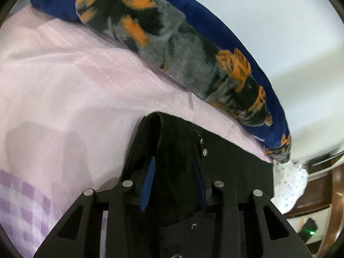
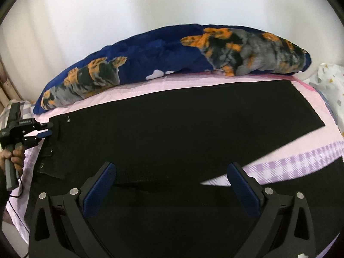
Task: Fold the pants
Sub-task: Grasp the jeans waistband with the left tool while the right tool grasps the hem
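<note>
Black pants (image 2: 172,133) lie spread flat on a bed covered by a pale pink sheet (image 1: 64,81), the waistband toward the left of the right wrist view and one leg reaching toward the far right; a second leg runs along the near edge, with a strip of lilac checked fabric (image 2: 301,163) showing between the two legs. The left tongs (image 1: 174,185) are at the waistband corner: a raised fold of the black cloth, with metal rivets (image 1: 205,151) beside it, stands between the two blue pads (image 1: 148,185), which have closed in against it and pinch it. In the right wrist view the same left tongs (image 2: 48,132) appear at the far-left waistband edge, carried by a hand (image 2: 13,154) gripping the handle. The right tongs (image 2: 172,191) hang over the near part of the pants with their blue pads spread wide; nothing lies between them and no contact with the cloth is evident. A rolled blue blanket with orange, grey and black print (image 2: 172,51) lies along the far side of the bed, just beside the pants' far edge. A white patterned pillow (image 2: 331,81) sits at the right end of the bed. A plain pale wall (image 2: 172,4) rises behind.
</note>
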`<state>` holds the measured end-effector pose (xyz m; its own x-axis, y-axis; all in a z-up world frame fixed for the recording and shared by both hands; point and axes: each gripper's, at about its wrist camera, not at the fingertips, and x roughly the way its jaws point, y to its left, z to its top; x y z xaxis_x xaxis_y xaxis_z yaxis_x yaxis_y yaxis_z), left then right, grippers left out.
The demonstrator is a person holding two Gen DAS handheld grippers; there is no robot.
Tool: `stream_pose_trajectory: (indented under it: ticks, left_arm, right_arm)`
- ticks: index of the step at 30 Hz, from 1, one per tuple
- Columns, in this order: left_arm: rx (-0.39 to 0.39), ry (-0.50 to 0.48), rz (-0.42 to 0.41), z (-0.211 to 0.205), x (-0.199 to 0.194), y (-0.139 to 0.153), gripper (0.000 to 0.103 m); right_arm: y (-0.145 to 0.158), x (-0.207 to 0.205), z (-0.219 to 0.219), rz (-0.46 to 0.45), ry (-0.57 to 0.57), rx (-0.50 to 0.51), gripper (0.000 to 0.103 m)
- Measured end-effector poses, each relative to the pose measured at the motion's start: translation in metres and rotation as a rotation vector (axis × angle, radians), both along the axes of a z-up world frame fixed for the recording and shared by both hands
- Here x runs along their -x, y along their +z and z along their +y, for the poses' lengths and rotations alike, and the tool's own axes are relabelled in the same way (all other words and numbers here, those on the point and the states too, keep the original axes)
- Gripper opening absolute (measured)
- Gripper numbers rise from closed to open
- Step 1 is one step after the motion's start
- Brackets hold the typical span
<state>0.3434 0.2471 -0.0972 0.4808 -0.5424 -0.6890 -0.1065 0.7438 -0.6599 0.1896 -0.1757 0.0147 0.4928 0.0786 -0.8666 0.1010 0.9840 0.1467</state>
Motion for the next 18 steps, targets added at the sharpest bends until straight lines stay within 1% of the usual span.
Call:
stream_pose_trajectory:
  ticks: [3, 5, 8, 11, 13, 15, 18]
  left_arm:
    - [0.030, -0.015, 0.012, 0.006, -0.004, -0.004, 0.035]
    - [0.049, -0.008, 0.008, 0.011, -0.005, -0.003, 0.035]
    - [0.052, -0.010, 0.008, 0.015, -0.004, -0.001, 0.035]
    - [0.029, -0.025, 0.005, 0.012, -0.004, -0.001, 0.035]
    - [0.038, -0.033, -0.001, 0.012, -0.006, -0.003, 0.035]
    - [0.062, -0.036, -0.015, 0.009, -0.012, -0.003, 0.035]
    - [0.065, -0.042, -0.031, 0.002, -0.024, 0.002, 0.035]
  right_arm:
    - [-0.007, -0.011, 0.004, 0.008, 0.008, -0.007, 0.103]
    - [-0.009, -0.015, 0.006, 0.006, 0.013, -0.010, 0.103]
    - [-0.012, -0.021, 0.011, 0.003, 0.023, -0.001, 0.103]
    - [-0.016, -0.024, 0.011, 0.005, 0.025, -0.012, 0.103]
    - [-0.019, -0.025, 0.012, 0.008, 0.024, -0.018, 0.103]
    - [-0.022, -0.026, 0.013, 0.012, 0.025, -0.016, 0.103]
    - [-0.024, -0.028, 0.013, 0.012, 0.029, -0.015, 0.103]
